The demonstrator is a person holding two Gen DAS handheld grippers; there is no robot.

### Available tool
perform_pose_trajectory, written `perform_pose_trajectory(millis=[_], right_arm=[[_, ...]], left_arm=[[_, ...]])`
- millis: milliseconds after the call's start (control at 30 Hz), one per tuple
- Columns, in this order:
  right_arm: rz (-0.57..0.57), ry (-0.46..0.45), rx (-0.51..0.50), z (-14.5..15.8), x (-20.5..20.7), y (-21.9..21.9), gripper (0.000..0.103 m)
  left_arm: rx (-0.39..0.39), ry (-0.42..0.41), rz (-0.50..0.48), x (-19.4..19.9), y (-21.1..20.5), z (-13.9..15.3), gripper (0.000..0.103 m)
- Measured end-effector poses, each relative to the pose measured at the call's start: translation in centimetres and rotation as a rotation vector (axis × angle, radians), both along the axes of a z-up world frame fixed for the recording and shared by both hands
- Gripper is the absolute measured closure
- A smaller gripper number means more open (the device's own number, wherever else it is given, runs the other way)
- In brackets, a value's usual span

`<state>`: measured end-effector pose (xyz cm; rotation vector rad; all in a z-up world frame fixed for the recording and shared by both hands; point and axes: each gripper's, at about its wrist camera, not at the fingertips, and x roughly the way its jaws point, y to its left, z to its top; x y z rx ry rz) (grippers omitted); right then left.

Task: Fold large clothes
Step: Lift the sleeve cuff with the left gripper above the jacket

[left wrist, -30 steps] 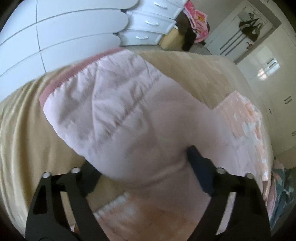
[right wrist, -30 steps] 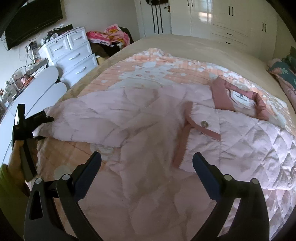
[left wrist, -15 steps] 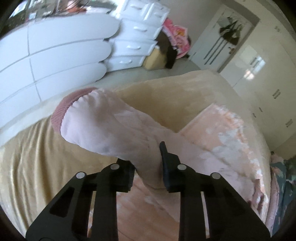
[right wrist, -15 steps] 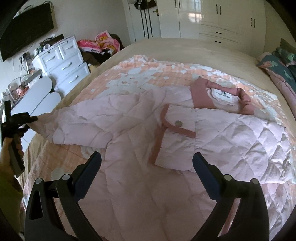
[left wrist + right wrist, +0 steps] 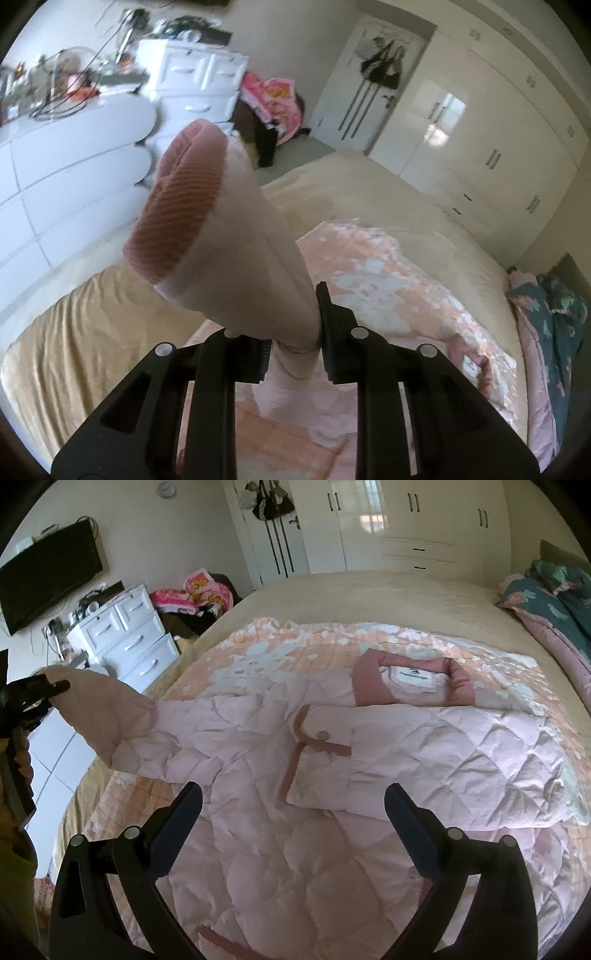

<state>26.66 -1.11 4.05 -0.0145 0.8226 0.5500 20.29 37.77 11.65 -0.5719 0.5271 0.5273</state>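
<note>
A pale pink quilted jacket (image 5: 406, 746) with darker pink trim lies spread on the bed, collar (image 5: 413, 679) toward the far side. My left gripper (image 5: 291, 328) is shut on the jacket's sleeve (image 5: 236, 251) just behind its ribbed pink cuff (image 5: 177, 206) and holds it up off the bed. In the right wrist view the left gripper (image 5: 33, 698) shows at the far left with the lifted sleeve (image 5: 110, 720). My right gripper (image 5: 293, 805) is open and empty, above the jacket's lower front.
A peach patterned blanket (image 5: 388, 280) covers the beige bed (image 5: 369, 598). White drawers (image 5: 125, 638) and a white cabinet (image 5: 66, 155) stand to the left. Wardrobes (image 5: 406, 524) line the far wall. A teal floral duvet (image 5: 554, 605) lies at the right.
My left gripper has closed on the sleeve and lifted it up off the bed, cuff now pointing upward. The right gripper stays open, drawn back a little over the jacket.
</note>
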Motion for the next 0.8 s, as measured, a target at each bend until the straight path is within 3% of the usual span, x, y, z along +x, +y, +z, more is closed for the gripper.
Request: perform_pose_trajectory(millis=[367,800], right_arm=[[-0.071,0.000,0.042,0.7,-0.5,-5.4,0.004],[-0.141,-0.018,0.095,2.1,-0.6,-10.9,0.004]], left_arm=[[0.075,-0.044,-0.142,2.1,-7.6,4.8,0.089],[0.145,-0.051,-0.273,3.9,-15.0,6.9,0.089]])
